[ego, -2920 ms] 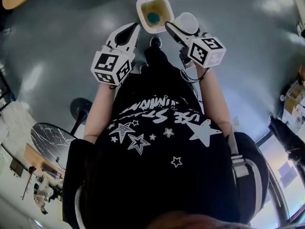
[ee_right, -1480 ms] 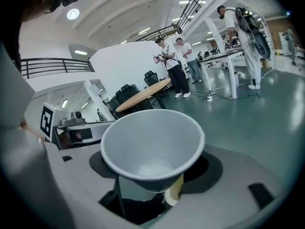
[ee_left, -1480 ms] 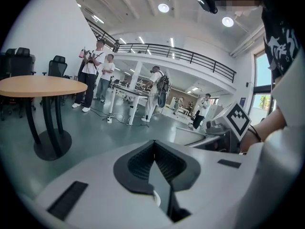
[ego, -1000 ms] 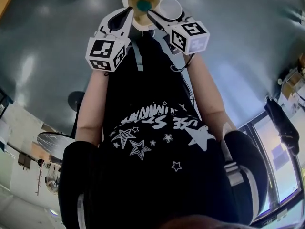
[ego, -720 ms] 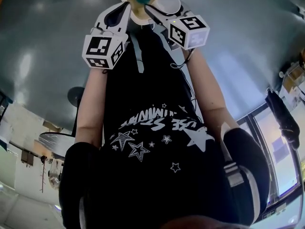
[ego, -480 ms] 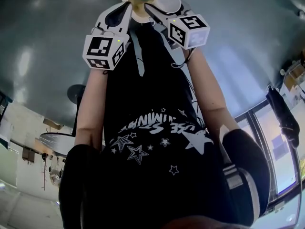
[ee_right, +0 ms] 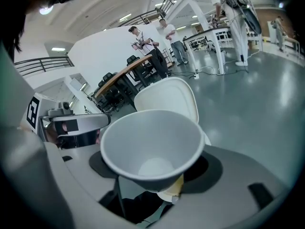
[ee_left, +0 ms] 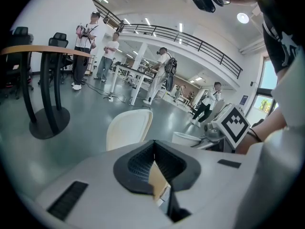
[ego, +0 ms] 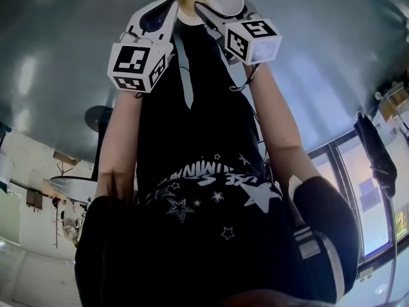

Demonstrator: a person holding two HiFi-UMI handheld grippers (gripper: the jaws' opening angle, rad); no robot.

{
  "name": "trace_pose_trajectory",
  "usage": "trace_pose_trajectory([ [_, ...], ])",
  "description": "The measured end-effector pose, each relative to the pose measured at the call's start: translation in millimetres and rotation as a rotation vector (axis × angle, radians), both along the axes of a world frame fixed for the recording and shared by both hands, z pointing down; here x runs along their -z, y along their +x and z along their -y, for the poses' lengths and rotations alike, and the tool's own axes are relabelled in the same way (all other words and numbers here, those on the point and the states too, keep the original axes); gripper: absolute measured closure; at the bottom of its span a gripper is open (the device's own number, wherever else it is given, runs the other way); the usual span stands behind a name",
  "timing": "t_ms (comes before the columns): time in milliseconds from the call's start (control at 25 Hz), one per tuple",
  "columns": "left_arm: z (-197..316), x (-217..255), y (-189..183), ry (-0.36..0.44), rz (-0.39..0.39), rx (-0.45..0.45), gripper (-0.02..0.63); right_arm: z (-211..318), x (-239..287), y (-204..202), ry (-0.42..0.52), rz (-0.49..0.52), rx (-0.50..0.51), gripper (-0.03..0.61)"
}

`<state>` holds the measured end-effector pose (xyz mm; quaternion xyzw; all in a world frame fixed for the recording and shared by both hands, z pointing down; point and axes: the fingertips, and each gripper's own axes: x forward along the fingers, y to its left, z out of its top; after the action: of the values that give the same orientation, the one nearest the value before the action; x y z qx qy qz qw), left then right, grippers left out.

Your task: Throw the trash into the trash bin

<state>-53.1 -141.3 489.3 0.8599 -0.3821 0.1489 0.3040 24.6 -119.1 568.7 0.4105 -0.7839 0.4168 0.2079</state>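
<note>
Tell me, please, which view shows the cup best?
The right gripper view: the cup fills it, visibly empty, in the right claw. The head view shows it small; the left gripper view, only its side.

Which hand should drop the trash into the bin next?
Right. The right hand-held gripper is clamped on the white paper cup, close beside the open trash bin. The left hand-held gripper is also near the bin, but its jaws are together and hold nothing.

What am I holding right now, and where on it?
The right gripper grips the white paper cup low on its wall, near the base. The left gripper is shut and empty.
</note>
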Motion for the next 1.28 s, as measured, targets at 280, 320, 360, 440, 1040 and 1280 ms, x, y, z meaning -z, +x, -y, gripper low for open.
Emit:
trace_pose_trajectory([
  [280, -4, -15, 3, -0.040, -0.014, 0.013, 0.602, -9, -18, 1, -0.042, -0.004, -0.005, 0.245],
  [320, -3, -17, 3, -0.044, -0.015, 0.020, 0.602, -8, -20, 1, -0.045, -0.003, -0.006, 0.245],
  [360, -2, -19, 3, -0.048, -0.016, 0.027, 0.601, -8, -23, 2, -0.048, -0.002, -0.008, 0.245],
  [440, -1, -25, 1, -0.058, -0.016, 0.035, 0.601, -8, -30, 3, -0.056, -0.004, -0.014, 0.245],
  [1040, -9, -102, -10, -0.174, 0.018, 0.072, 0.601, -8, -99, 4, -0.123, -0.042, 0.002, 0.245],
  [1280, -7, -117, -6, -0.198, 0.031, 0.079, 0.601, -6, -111, 9, -0.141, -0.047, 0.001, 0.245],
])
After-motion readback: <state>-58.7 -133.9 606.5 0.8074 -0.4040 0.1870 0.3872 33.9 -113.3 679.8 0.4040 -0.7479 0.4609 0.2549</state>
